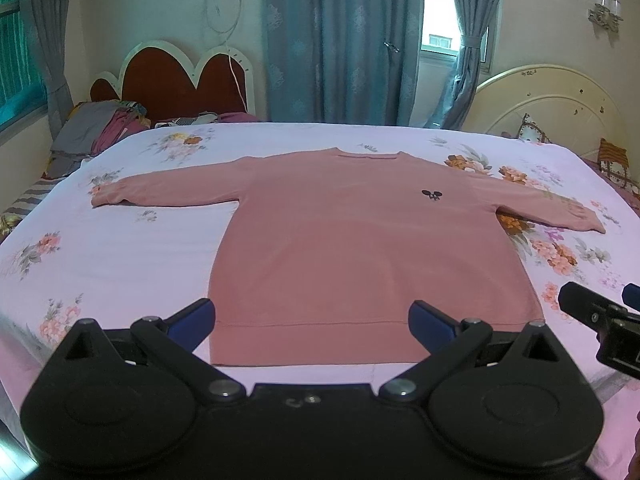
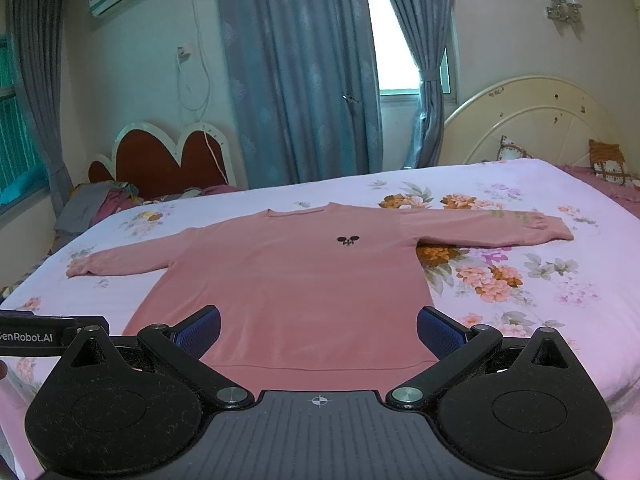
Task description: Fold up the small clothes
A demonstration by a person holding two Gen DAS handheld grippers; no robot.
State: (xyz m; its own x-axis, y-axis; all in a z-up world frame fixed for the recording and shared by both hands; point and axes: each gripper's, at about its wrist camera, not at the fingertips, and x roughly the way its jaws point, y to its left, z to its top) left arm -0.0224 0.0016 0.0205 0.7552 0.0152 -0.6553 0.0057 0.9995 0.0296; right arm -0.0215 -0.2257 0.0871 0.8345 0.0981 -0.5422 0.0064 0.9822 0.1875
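1. Left wrist view: blue-padded fingers [image 1: 192, 322] frame the bottom of the picture, spread wide with nothing between them; the left gripper [image 1: 312, 326] hangs over the near hem of the pink sweatshirt [image 1: 360, 248].
2. Flat and face up on the floral bedsheet [image 1: 120, 264], the sweatshirt has its neckline at the far side, both sleeves stretched outward, and a small dark emblem [image 1: 432, 195] on the chest. Its hem lies near the edge of the bed closest to the camera.
3. At the right edge, part of the right gripper [image 1: 600, 316] shows beside the hem's right corner; from this view I cannot tell its opening.
4. Right wrist view: the right gripper [image 2: 319, 334] also stands wide and empty, above the hem, with the right sleeve [image 2: 500, 228] reaching away to the right and the left sleeve [image 2: 120, 260] to the left.
5. My reading: no fold has begun, so the step in hand is taking a first hold.
6. To do it well, each gripper should pick a matching point on its own side, such as a cuff or a hem corner, so the fold line comes out straight.
7. Pinch both layers of cloth and not the sheet beneath; the fabric looks soft and would probably drag or wrinkle if pulled sideways.
8. Lift low and lay the folded part flat, keeping edges parallel with the body's sides.
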